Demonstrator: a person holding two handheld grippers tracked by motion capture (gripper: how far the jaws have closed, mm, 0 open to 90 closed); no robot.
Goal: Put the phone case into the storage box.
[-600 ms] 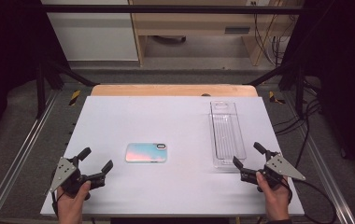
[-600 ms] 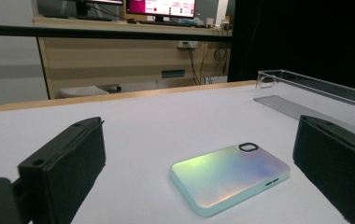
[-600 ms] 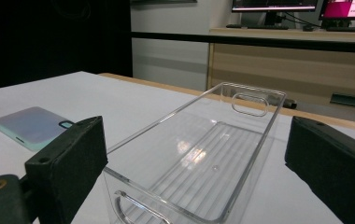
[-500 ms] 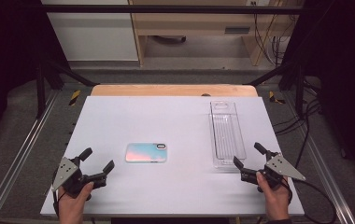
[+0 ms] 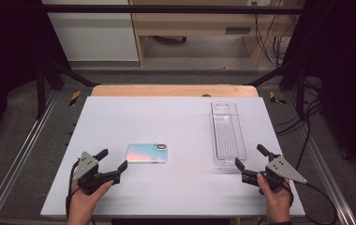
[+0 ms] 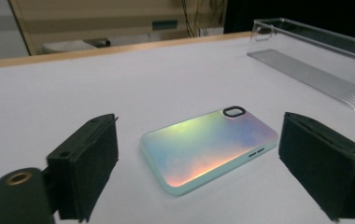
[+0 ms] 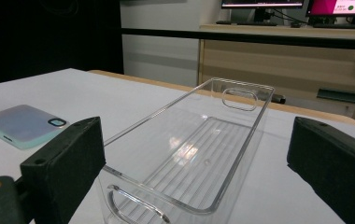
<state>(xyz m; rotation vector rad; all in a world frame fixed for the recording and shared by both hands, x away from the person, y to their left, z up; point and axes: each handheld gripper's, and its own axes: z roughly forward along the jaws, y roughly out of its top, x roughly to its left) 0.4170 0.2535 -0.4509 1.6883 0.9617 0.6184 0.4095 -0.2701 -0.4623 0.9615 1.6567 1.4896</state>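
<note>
A phone [image 5: 147, 153] in a pastel iridescent case lies face down on the white table [image 5: 166, 117], camera ring toward the right. My left gripper [image 5: 112, 159] rests just left of it, open, with nothing held. In the left gripper view the phone [image 6: 208, 147] lies ahead between the two black pads [image 6: 89, 168], untouched. A clear, empty plastic tray [image 5: 227, 136] stands lengthwise at the right. My right gripper [image 5: 249, 156] is open at the tray's near end. In the right gripper view the tray [image 7: 189, 154] stretches away between the wide-apart pads [image 7: 68, 163].
A wooden strip [image 5: 171, 90] borders the table's far edge. Metal rails [image 5: 21, 154] run along both sides, and cables [image 5: 302, 122] lie on the floor at the right. Bare table surface separates the phone from the tray.
My left gripper has slid to the right, closer to the phone. The right gripper, the phone and the tray have kept still.
</note>
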